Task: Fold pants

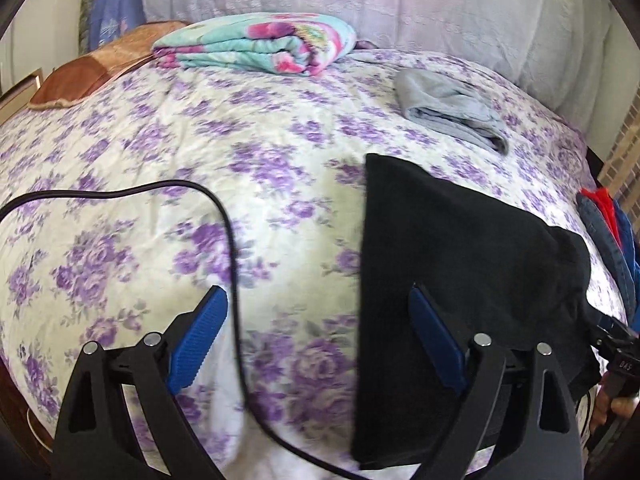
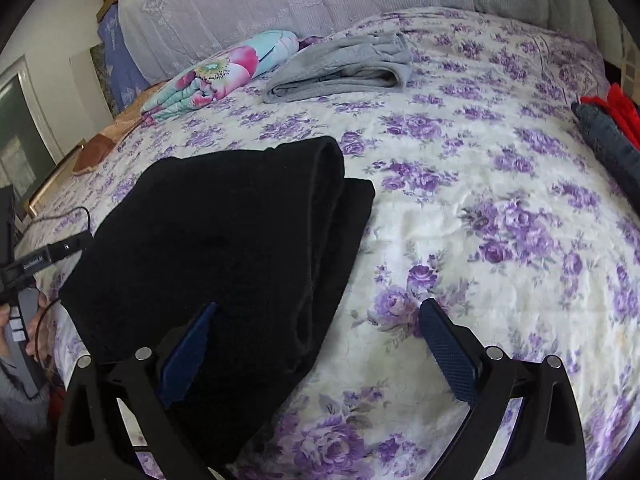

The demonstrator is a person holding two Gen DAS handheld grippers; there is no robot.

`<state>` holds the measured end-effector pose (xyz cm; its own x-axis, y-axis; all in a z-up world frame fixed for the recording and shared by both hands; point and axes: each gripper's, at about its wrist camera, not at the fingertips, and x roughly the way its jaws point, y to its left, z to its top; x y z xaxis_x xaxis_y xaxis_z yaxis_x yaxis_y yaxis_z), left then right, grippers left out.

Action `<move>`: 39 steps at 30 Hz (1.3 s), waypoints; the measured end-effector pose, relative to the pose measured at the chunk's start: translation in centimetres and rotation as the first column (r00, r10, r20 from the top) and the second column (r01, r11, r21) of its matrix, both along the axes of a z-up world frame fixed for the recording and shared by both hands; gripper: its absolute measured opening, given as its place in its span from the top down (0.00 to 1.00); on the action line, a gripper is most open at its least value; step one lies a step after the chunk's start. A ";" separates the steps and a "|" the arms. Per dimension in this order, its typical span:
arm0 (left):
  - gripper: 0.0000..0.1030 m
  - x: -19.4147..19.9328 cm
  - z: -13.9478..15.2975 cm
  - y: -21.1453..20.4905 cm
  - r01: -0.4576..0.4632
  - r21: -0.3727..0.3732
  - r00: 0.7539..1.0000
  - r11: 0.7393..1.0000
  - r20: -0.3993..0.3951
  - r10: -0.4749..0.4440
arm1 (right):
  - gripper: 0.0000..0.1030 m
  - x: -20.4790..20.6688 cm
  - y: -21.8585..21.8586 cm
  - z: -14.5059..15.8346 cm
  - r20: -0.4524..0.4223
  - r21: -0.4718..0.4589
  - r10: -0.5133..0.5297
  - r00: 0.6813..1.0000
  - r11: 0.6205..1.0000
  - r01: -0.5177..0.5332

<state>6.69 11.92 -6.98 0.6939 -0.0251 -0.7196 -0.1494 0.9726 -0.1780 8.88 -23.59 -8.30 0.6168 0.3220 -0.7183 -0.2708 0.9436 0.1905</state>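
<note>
The black, soft, thick-looking fabric pants (image 2: 224, 240) lie on the bed with the white and purple flowered cover (image 2: 480, 240), near its front edge. They are already doubled over: in the right wrist view one rounded fold lies on top of a flatter layer, and the far end makes a blunt corner.

The left tool (image 1: 320, 344) has its blue fingers wide apart and holds nothing; its right finger is over the left edge of the pants. The right tool (image 2: 320, 344) is also wide apart and empty, with its left finger over the black cloth and its right finger over the bare cover.

I judge the cloth to be light and limp, not slippery, and rather bulky at the fold. It will sag and open if only one layer is taken, so a hold should catch all layers together at a corner or at the near edge, one tool on each side.

The near end of the pants is cut off by the bottom of both pictures, so waist and leg ends cannot be told apart. The black colour hides the seams and the number of layers. A thin black cable (image 1: 224, 216) lies on the cover beside the pants. Further back lies a folded grey garment (image 2: 344, 68).
</note>
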 end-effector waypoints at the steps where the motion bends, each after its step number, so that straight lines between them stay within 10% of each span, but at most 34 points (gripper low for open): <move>1: 0.13 -0.1 -0.1 0.4 -0.006 -0.012 1.000 1.000 -0.001 0.006 | 0.04 -0.1 -0.1 0.2 -0.001 0.009 0.000 1.000 1.000 0.000; 9: 0.13 0.1 0.4 1.4 -0.009 -0.048 1.000 0.999 0.010 0.009 | 0.05 0.1 -2.1 5.7 0.131 0.209 -0.025 0.991 0.978 -0.003; 17: 0.12 2.3 1.9 1.9 -0.008 -0.013 1.000 1.000 0.018 0.009 | 0.42 3.1 1.4 5.3 0.098 0.157 0.083 0.992 0.983 -0.098; 23: 0.08 2.6 0.8 2.0 -0.008 -0.031 1.000 0.999 0.018 0.009 | 0.42 3.2 2.4 0.7 -0.003 0.099 0.137 0.991 0.986 -0.136; 34: 0.07 3.7 0.1 3.1 -0.035 -0.072 0.999 0.997 0.000 0.035 | 0.26 3.1 -3.2 3.5 0.008 0.254 -0.041 0.999 0.966 0.037; 39: 0.07 3.0 2.0 1.1 0.031 -0.094 0.999 0.995 0.034 -0.028 | 0.26 3.4 -0.8 5.7 0.091 0.257 0.032 0.995 0.965 -0.055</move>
<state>9.73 13.03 -4.99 0.7152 -0.1124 -0.6898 -0.1135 0.9552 -0.2733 12.29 -24.39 -2.63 0.6533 0.5179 -0.5523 -0.3363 0.8520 0.4012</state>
